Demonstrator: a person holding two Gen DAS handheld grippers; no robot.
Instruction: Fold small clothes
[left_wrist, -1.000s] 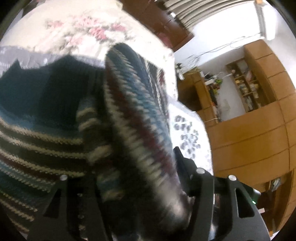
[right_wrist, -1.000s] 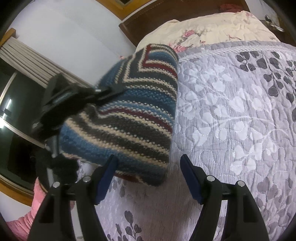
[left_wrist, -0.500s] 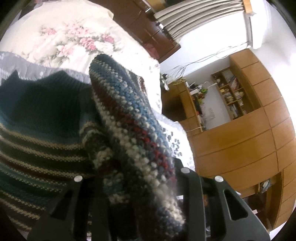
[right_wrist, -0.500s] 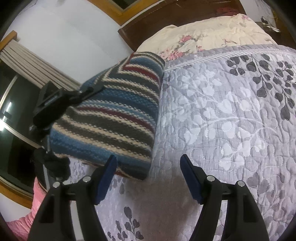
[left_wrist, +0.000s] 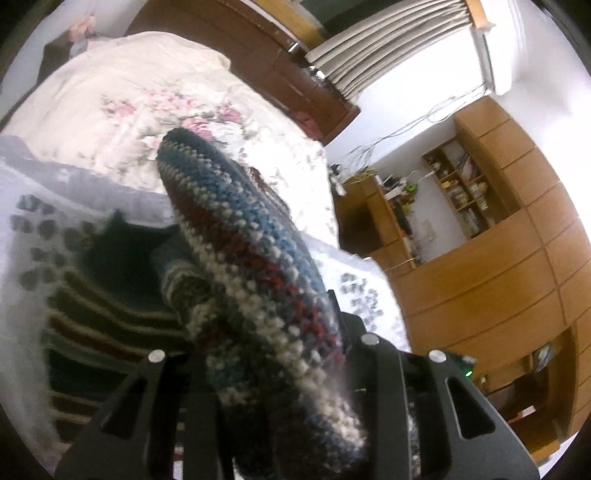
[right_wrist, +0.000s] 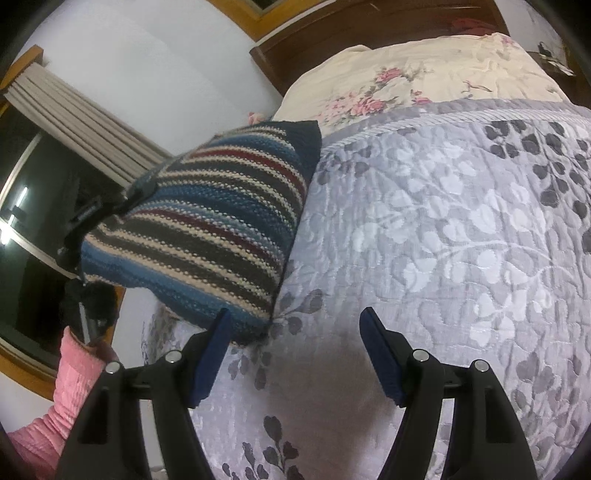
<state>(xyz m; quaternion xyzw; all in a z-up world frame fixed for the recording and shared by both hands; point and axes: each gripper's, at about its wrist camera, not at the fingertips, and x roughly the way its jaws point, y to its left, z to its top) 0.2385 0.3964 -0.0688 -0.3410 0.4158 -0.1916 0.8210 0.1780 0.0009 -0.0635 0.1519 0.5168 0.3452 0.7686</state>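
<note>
A striped knit sweater (right_wrist: 207, 229) in blue, cream, grey and dark red lies folded on the grey quilt (right_wrist: 443, 240), left of centre. My left gripper (right_wrist: 99, 214) is shut on its left edge and holds that edge lifted. In the left wrist view a thick fold of the sweater (left_wrist: 258, 266) runs out from between the fingers of the left gripper (left_wrist: 273, 369), with a lower layer (left_wrist: 96, 317) beneath it. My right gripper (right_wrist: 295, 332) stands open just above the quilt; its left blue pad (right_wrist: 212, 354) is beside the sweater's near corner, holding nothing.
A cream floral duvet (right_wrist: 424, 66) and a dark wooden headboard (right_wrist: 369, 22) lie at the far end of the bed. A pink sleeve (right_wrist: 70, 391) shows at the lower left. Wooden wardrobes (left_wrist: 498, 280), a cluttered shelf (left_wrist: 458, 188) and curtains (left_wrist: 388, 48) stand beyond the bed.
The left gripper has carried the sweater's held edge to the left, away from the right gripper, and the fold now lies flatter on the quilt. The right gripper stayed open and still.
</note>
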